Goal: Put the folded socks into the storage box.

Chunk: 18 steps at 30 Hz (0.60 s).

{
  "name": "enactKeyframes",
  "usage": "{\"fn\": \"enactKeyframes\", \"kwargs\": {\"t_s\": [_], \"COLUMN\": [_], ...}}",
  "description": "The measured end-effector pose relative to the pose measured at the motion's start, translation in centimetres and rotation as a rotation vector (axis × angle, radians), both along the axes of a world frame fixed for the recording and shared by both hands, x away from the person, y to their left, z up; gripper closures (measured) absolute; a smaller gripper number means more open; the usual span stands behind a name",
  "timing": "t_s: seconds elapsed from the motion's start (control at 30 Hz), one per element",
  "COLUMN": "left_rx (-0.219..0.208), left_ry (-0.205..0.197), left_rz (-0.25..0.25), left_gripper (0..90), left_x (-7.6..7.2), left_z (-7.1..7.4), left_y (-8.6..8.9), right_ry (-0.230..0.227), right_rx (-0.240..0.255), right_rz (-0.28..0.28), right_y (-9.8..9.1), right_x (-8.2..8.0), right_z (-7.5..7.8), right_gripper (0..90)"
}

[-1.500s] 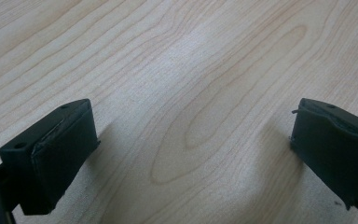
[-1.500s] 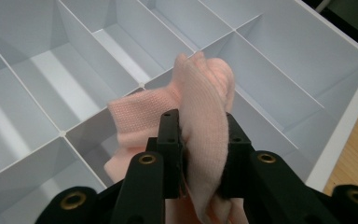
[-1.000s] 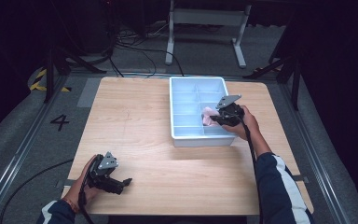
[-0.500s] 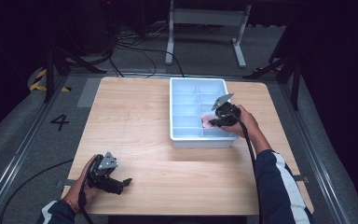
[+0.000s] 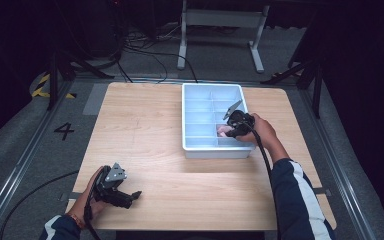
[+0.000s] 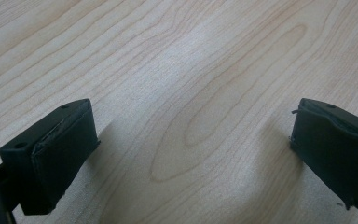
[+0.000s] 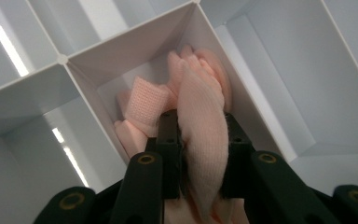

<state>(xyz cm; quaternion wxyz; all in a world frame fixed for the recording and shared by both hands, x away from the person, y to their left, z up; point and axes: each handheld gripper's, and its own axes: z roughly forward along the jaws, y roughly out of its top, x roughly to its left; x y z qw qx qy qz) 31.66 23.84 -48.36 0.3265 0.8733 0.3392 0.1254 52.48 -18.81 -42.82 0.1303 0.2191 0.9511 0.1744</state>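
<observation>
Inside the tray (image 7: 74, 60), the right tool (image 7: 200, 140) pinches pink cloth (image 7: 200, 116).

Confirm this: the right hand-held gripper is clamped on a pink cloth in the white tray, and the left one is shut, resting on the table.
Not quite. The left hand-held gripper is open, jaws wide apart over bare table, as the left gripper view shows. The right hand-held gripper does clamp the pink cloth in the tray.

Digit "4" (image 5: 63, 131) marked on grey floor (image 5: 25, 150), left of table.
</observation>
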Motion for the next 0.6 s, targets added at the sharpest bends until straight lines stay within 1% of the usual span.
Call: {"fn": "enactKeyframes", "kwargs": {"t_s": [0.17, 0.2, 0.27, 0.5, 0.6], "left_rx": [-0.008, -0.005, -0.008, -0.008, -0.01], "left_ry": [0.009, 0.004, 0.009, 0.007, 0.009], "left_rz": [0.002, 0.003, 0.002, 0.003, 0.002], "left_gripper": [0.7, 0.7, 0.7, 0.7, 0.7], "left_x": [-0.04, -0.03, -0.04, -0.04, -0.05], "left_z": [-0.04, -0.02, -0.04, -0.04, -0.05], "left_y": [-0.04, -0.03, -0.04, -0.04, -0.05], "right_ry": [0.008, 0.01, 0.013, 0.015, 0.023], "right_rx": [-0.003, -0.004, -0.006, -0.007, -0.022], "right_rz": [-0.001, -0.003, -0.01, -0.011, -0.011], "right_y": [0.01, 0.03, 0.09, 0.09, 0.18], "right_x": [0.08, 0.1, 0.1, 0.06, 0.1], "right_z": [0.01, 0.01, -0.01, -0.02, -0.1], "right_gripper": [73.8, 73.6, 72.7, 72.6, 72.7]}}
